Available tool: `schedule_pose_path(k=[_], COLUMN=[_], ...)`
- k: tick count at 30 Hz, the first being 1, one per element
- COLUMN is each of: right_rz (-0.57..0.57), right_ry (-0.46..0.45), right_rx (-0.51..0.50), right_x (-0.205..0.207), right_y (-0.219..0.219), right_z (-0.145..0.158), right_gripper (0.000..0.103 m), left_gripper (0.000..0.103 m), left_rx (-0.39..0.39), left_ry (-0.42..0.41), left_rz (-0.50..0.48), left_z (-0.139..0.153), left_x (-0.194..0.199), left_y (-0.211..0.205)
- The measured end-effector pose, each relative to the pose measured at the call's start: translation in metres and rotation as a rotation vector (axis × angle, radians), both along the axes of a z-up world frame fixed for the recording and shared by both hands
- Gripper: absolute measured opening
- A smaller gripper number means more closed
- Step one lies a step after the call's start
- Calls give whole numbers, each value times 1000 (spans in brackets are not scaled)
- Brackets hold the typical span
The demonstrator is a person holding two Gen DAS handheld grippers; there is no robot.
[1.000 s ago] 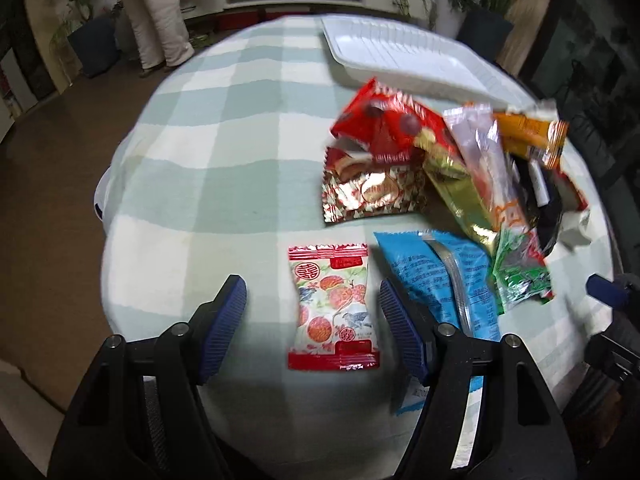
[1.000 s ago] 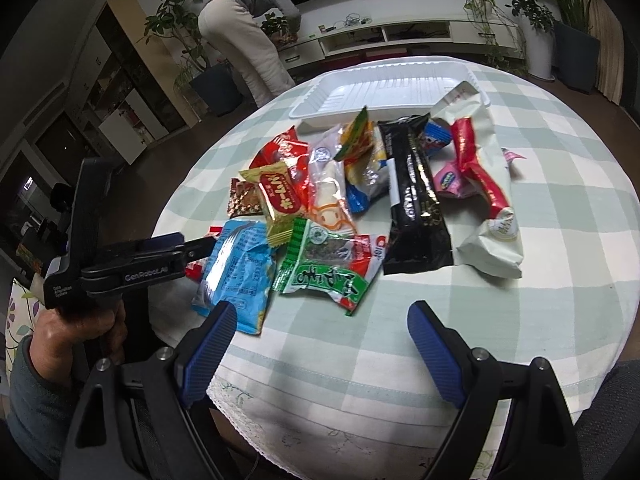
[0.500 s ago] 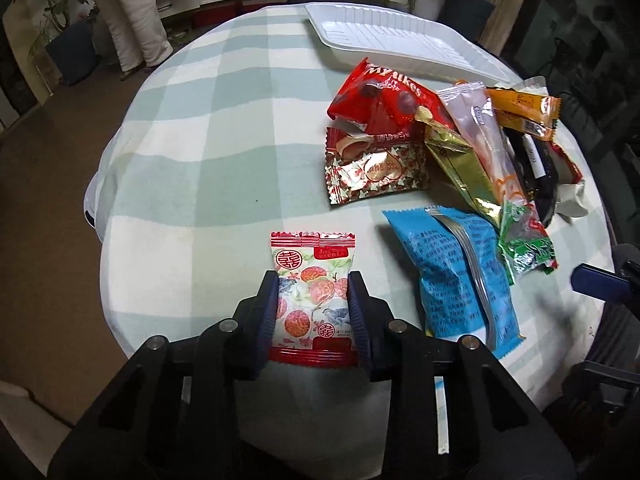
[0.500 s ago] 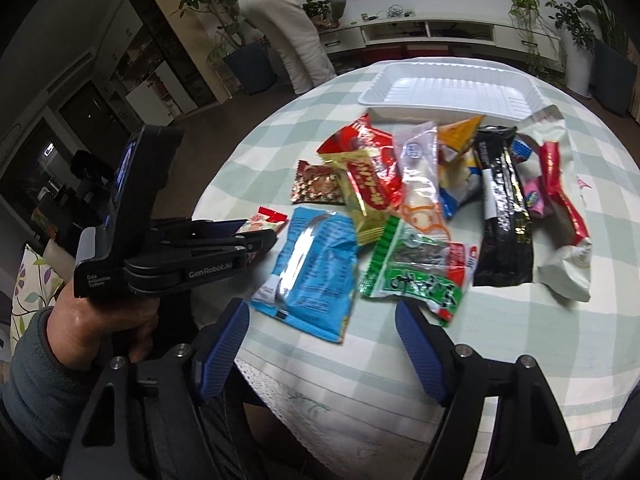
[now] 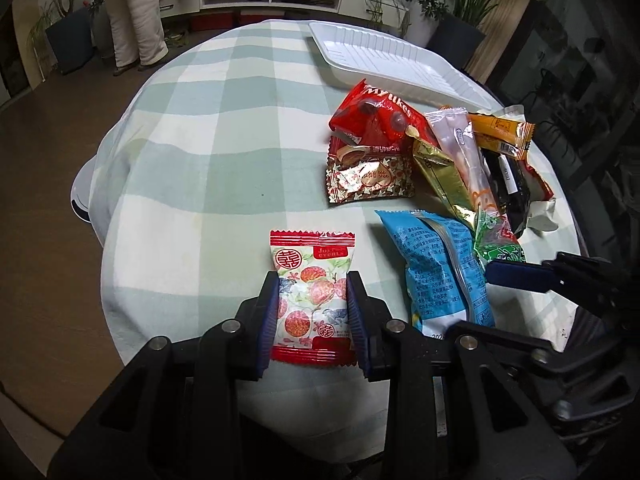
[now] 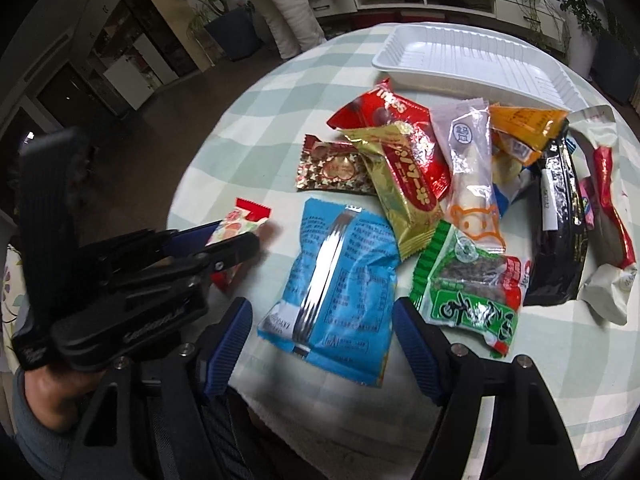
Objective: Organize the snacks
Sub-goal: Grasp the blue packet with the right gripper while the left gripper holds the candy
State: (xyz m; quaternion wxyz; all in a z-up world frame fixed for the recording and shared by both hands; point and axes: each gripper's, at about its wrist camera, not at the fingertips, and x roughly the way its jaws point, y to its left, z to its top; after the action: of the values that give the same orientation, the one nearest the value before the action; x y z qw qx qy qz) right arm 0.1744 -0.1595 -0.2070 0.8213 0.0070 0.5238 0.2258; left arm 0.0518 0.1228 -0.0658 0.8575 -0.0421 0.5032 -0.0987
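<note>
My left gripper [image 5: 313, 308] is shut on a small red and white fruit-print snack packet [image 5: 312, 296], held just above the checked tablecloth near the table's front edge. The packet [image 6: 236, 224] and the left gripper [image 6: 224, 240] also show in the right wrist view. My right gripper [image 6: 324, 344] is open and straddles the near end of a blue snack bag [image 6: 336, 284]. A white empty tray [image 5: 392, 60] lies at the far side of the table, also in the right wrist view [image 6: 472, 60].
A pile of snacks lies right of centre: a red chocolate bag [image 5: 376, 120], a star-print packet [image 5: 368, 178], a gold packet [image 6: 404, 192], a green packet [image 6: 468, 284], a black bag [image 6: 560, 216]. A person [image 5: 128, 12] stands beyond the table.
My left gripper closed on the fruit-print packet and now holds it. My right gripper moved left and forward until its fingers straddle the blue bag.
</note>
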Motion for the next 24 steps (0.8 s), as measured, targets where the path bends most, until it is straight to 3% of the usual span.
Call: schedule_pose_path(k=[4, 11, 13, 19, 20, 21, 24], right_rz=[7, 28, 32, 49, 53, 56, 57], right_ry=[18, 7, 3, -1, -3, -8, -13], right_rx=[-46, -56, -42, 7, 15, 21, 53], right_x=[10, 15, 15, 5, 0, -4, -12], right_y=[11, 14, 12, 4, 0, -2, -10], right_z=[-11, -19, -19, -15, -13, -10, -3], right_gripper=[75, 60, 54, 50, 47, 37, 34], left_gripper=[29, 29, 29, 29, 29, 29, 29], left_rx=[1, -3, -4, -19, -25, -30, -38], left_ry=[-3, 0, -1, -13, -18, -21, -24], left_rz=[1, 0, 3, 11, 13, 16, 23], left_z=[-2, -4, -4, -2, -1, 0, 1], left_x=[0, 0, 1, -1, -2, -3, -4], left_y=[1, 0, 0, 3, 4, 5, 6])
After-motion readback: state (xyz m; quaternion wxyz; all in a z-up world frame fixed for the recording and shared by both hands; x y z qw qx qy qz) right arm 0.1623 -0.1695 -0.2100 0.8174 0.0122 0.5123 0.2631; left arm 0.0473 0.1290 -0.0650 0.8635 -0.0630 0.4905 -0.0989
